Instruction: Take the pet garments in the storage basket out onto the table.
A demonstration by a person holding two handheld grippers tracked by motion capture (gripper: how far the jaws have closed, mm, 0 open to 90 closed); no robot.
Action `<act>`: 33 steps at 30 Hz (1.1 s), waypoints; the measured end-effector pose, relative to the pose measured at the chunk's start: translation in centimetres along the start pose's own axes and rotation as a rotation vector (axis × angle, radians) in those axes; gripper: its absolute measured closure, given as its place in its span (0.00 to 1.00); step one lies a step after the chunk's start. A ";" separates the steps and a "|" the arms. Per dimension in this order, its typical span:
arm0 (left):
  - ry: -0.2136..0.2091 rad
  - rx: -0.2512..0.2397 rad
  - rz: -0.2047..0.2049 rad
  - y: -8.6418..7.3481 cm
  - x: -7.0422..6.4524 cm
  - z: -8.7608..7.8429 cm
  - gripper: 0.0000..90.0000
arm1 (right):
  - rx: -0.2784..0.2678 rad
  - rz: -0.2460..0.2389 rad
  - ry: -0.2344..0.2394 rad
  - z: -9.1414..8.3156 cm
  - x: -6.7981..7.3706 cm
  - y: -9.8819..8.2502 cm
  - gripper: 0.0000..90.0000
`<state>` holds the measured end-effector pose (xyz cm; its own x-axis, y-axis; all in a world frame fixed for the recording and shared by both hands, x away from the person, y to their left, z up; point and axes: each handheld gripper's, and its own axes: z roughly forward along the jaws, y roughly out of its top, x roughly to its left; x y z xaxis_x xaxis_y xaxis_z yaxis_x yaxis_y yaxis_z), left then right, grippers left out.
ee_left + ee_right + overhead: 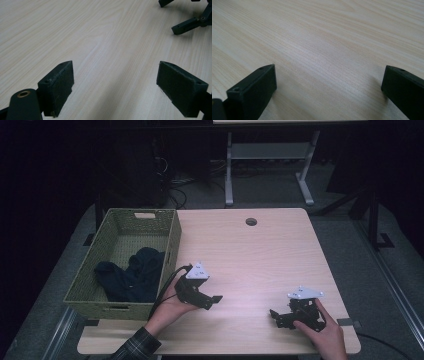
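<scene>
A dim room surrounds a pale wood-grain worktop, with the metal legs of another desk standing on the grey floor beyond its far edge and a small round cable hole near that edge. At the far left of the worktop sits a woven green basket, its long side running away from the person, with a slot handle in its far wall; inside it, toward the near end, lies a crumpled dark blue garment (its folds are too dark to read in detail). Just right of the basket's near corner, the left gripper is held in the person's left hand, a plaid sleeve showing at the bottom edge and a black cable looping back along the basket wall; its grey three-cornered plate faces up and its jaws point right across the bare wood. In the left gripper view its two black jaws stand wide apart with nothing between them but wood grain, and the other gripper shows small at the top right corner. Farther right, near the front edge, the right gripper rests low on the worktop under the right hand, jaws pointing left toward the other gripper, the two well apart. Its own view shows its jaws spread wide, holding nothing.
</scene>
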<state>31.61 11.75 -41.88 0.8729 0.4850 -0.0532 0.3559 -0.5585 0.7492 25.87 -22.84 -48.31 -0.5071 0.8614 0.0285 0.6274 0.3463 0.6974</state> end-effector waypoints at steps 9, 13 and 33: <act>-0.009 -0.020 -0.006 0.6 0.2 -0.5 0.15 | 0.000 0.001 0.000 0.0 0.0 0.0 0.00; -0.015 -0.027 -0.010 0.9 0.2 -0.8 0.16 | 0.000 0.000 0.000 0.0 0.0 0.0 0.00; -0.015 -0.059 0.000 2.9 0.9 -2.6 0.16 | 0.000 0.001 0.000 0.0 0.0 0.0 0.00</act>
<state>32.52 12.33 -38.00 0.8778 0.4749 -0.0629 0.3364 -0.5175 0.7868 25.87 -22.84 -48.31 -0.5066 0.8617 0.0297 0.6281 0.3452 0.6974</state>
